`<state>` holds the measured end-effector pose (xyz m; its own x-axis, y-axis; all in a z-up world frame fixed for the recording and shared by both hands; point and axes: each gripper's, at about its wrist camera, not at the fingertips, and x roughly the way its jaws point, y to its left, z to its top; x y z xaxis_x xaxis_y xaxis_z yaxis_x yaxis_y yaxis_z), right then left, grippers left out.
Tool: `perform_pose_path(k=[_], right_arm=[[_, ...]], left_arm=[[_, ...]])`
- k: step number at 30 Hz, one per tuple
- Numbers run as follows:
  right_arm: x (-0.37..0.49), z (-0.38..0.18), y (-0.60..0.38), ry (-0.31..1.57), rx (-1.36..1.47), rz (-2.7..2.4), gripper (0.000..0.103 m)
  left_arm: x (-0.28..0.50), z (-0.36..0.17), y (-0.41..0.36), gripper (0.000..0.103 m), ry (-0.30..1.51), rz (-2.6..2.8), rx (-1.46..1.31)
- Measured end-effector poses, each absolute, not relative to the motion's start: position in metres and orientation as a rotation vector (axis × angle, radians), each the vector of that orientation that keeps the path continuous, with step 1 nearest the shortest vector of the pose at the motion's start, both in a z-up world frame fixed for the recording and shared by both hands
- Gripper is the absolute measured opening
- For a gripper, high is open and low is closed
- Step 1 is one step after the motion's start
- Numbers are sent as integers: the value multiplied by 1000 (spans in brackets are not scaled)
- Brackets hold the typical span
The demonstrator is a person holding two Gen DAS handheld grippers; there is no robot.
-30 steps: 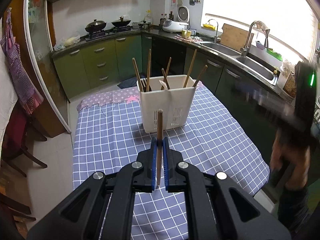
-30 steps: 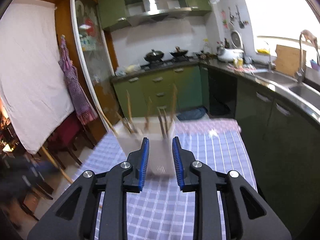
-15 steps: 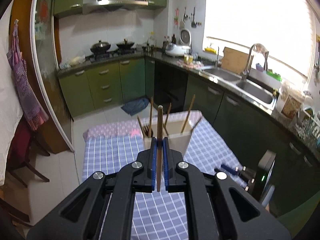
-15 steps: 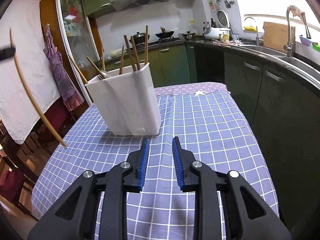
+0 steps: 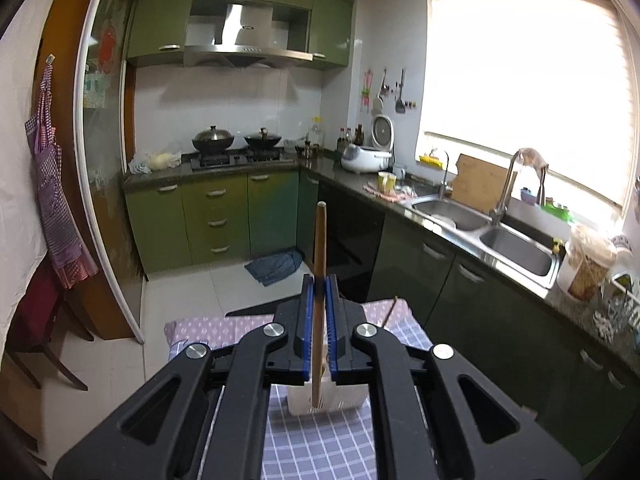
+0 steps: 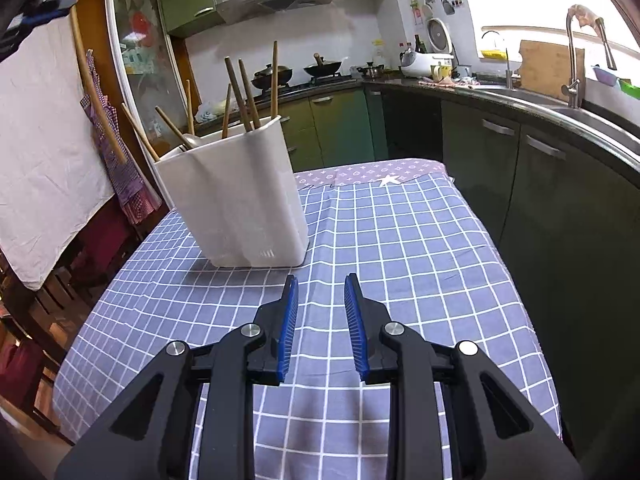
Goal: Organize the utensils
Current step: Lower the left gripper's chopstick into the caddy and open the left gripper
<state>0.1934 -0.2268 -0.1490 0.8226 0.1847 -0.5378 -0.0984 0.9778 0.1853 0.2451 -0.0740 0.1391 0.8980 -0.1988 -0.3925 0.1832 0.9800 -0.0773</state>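
Note:
My left gripper (image 5: 319,292) is shut on a wooden chopstick (image 5: 320,248), held upright above the white utensil holder (image 5: 344,400), whose top shows just below the jaws. In the right wrist view the holder (image 6: 236,204) stands on the checked tablecloth (image 6: 400,248), with several wooden chopsticks (image 6: 244,92) and a spoon standing in it. The held chopstick (image 6: 94,80) hangs above and left of the holder, with the left gripper at the top left corner. My right gripper (image 6: 321,300) is open and empty, low over the cloth in front of the holder.
Dark kitchen cabinets and a counter with a sink (image 5: 516,248) run along the right of the table. Chairs (image 6: 24,320) stand at the table's left. The table's far edge (image 6: 372,172) has a patterned pink border.
My left gripper has risen and come over the holder with the chopstick, so the holder now sits under the jaws. My right gripper has dropped low over the cloth and stays open.

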Motion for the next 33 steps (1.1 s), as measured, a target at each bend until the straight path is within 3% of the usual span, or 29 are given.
perform_pose_path(k=[1,15,33], right_arm=[[193,-149,-226,581,153,149,30],[189,-168,-224,508,81,98,30],[188,-167,-225,487,85,90,44]], left_arm=[[250,140,-75,6,406,-194,-40],[296,124,-83,6,411,-160,-51],[324,73,-97,6,511,-139,12]])
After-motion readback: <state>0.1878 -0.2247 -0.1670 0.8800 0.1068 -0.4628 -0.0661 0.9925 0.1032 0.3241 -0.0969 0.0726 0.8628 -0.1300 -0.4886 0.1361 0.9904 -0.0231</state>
